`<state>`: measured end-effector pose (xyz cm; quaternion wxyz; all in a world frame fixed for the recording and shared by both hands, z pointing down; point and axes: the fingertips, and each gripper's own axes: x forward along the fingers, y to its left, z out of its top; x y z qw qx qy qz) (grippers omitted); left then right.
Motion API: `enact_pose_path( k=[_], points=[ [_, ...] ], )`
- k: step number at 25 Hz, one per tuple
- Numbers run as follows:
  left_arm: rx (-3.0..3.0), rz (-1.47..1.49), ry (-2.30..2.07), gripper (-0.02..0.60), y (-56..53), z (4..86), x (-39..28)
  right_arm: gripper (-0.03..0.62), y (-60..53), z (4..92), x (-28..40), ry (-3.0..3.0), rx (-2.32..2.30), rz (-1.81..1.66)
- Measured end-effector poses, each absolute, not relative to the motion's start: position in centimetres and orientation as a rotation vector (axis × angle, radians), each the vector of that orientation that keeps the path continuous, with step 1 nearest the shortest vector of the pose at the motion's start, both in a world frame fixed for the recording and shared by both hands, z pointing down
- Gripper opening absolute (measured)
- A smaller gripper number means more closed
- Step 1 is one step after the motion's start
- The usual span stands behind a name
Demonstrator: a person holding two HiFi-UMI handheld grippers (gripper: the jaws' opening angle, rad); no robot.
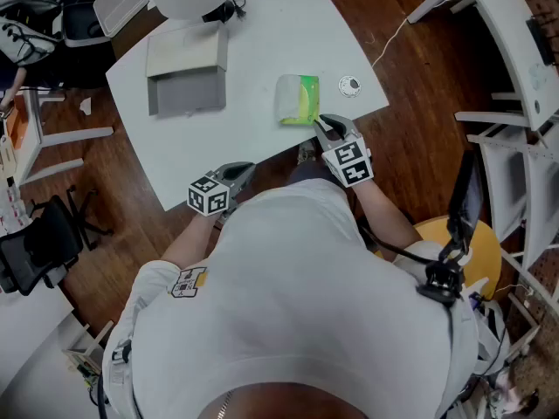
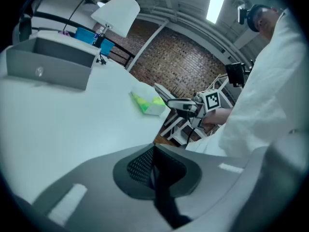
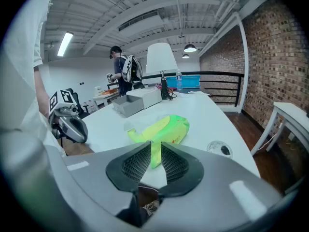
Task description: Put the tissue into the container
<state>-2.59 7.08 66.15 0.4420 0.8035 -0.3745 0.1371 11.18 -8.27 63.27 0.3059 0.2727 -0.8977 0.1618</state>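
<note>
Saw shirt (image 1: 297, 304) closest, filling the lower view. Counted two grippers, one tissue (image 1: 299, 100), one container (image 1: 185, 70), one disc (image 1: 349, 85). Found container open on table (image 1: 244, 142), tissue lying well right of it. Noted left gripper (image 1: 247, 171) clenched on nothing at table's near edge, right gripper (image 1: 321, 122) level, clamped on tissue's near end.

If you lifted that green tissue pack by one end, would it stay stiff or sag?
It would probably sag: the tissue pack has a soft, wrinkled plastic wrapper. It is likely light for its size, being tissues. It lies flat, so it shouldn't roll, though the smooth film may slip.
</note>
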Motion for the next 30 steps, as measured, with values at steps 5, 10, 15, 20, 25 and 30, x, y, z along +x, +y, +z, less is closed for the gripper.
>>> enact_pose_path(
  k=[5, 10, 15, 20, 25, 30],
  points=[
    [2.053, 0.426, -1.084, 0.090, -2.5, 62.5, -0.4, 0.063, -11.9, 63.6, 12.9, -2.357, 0.709, 0.421],
    [2.060, 0.539, -1.215, 0.375, -10.8, 61.0, 3.5, 0.070, -13.9, 64.1, 14.9, -2.326, 0.735, 0.440],
    [1.946, 0.694, -1.271, 0.592, -14.0, 63.9, 5.9, 0.120, -15.1, 64.0, 15.3, -2.332, 0.735, 0.464],
    [1.893, 0.810, -1.246, 0.592, -14.7, 66.6, 7.5, 0.120, -15.3, 64.3, 15.9, -2.332, 0.738, 0.491],
    [1.852, 0.909, -1.301, 0.426, -15.5, 67.4, 6.4, 0.120, -15.8, 64.7, 17.0, -2.312, 0.739, 0.498],
    [1.901, 0.943, -1.264, 0.376, -15.5, 67.6, 6.2, 0.115, -16.2, 65.2, 17.2, -2.303, 0.737, 0.503]
  ],
)
